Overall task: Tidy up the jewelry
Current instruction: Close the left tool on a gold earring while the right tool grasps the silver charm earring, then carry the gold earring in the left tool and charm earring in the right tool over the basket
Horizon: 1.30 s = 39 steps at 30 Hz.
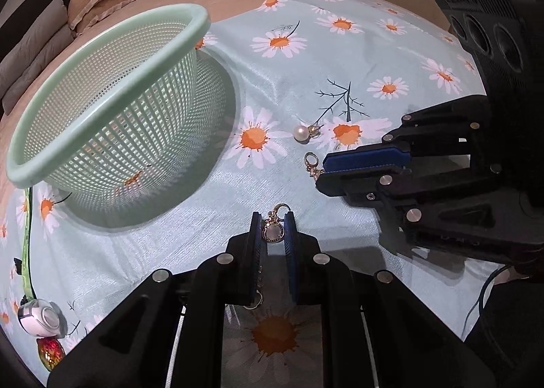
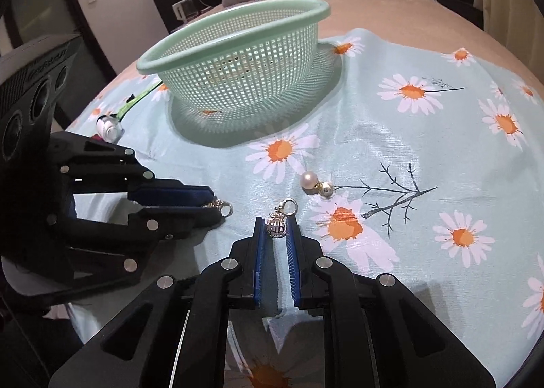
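Your left gripper (image 1: 273,228) is clenched on a gold charm (image 1: 274,232), its round pendant pinched between the blue pads (image 1: 291,245) and its clasp ring poking out past the tips; a bit of chain seems to hang below the pads, though that part is dim. Your right gripper (image 2: 276,230) grips a silver charm (image 2: 276,227) the same way, a small ball-shaped piece squeezed at the fingertips with its ring sticking forward. Both grippers hover over the near edge of the daisy cloth (image 2: 425,136), close together, tips nearly side by side.

Just beyond the tips, a pearl earring (image 2: 310,180) lies on the cloth beside an orange-centred daisy, apart from both grippers. Farther on, toward the cloth's far edge, the green basket (image 2: 238,82) sits tilted, its rim higher on one side. Near the cloth's left edge lie a small silver-and-white trinket (image 1: 39,316), a shiny red-green piece (image 1: 51,352) just below it, and a green strap (image 1: 26,252).
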{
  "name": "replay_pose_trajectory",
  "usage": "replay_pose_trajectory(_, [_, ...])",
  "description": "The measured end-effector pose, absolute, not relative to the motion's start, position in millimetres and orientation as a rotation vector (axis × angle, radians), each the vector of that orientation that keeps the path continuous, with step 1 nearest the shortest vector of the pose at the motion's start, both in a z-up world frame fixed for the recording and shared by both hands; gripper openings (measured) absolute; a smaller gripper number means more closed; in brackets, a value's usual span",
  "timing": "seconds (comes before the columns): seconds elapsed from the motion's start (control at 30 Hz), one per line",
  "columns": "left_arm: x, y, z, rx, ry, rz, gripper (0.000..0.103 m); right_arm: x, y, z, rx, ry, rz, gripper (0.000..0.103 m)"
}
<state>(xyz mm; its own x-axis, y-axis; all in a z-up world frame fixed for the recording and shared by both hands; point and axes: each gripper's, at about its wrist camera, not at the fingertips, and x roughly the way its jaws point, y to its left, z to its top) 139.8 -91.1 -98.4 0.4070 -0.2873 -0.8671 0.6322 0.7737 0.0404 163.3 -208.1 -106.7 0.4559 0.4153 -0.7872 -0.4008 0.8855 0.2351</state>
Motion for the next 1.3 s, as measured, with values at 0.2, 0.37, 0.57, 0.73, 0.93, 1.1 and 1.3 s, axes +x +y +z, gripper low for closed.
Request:
replay_pose_trajectory(0.2, [142,-92,-83,0.349,1.035,-0.603,0.013,160,-217,-80,0.087,0.996,0.526,0.002])
replay_pose_trajectory(0.37, [132,-85,-65,0.373,1.019,-0.585,0.013,152,-227,-61,0.088,0.962,0.513,0.002])
replay_pose_trajectory(0.57, [131,-71,-41,0.356,0.986,-0.553,0.013,156,-226,-62,0.107,0.948,0.524,0.006])
replay_pose_trajectory(0.73, [132,-55,-27,0.339,0.963,-0.539,0.013,157,-210,-78,0.019,0.951,0.506,0.007])
replay_pose_trajectory(0.93, [132,-34,-13,0.290,0.936,-0.521,0.014,157,-187,-95,-0.136,0.940,0.464,0.023])
replay_pose_trajectory(1.1, [127,-25,-12,0.261,0.929,-0.525,0.014,158,-182,-104,-0.136,0.922,0.443,0.015])
replay_pose_trajectory(1.3, [124,-15,-14,0.238,0.930,-0.530,0.014,155,-200,-99,-0.012,0.947,0.523,0.014])
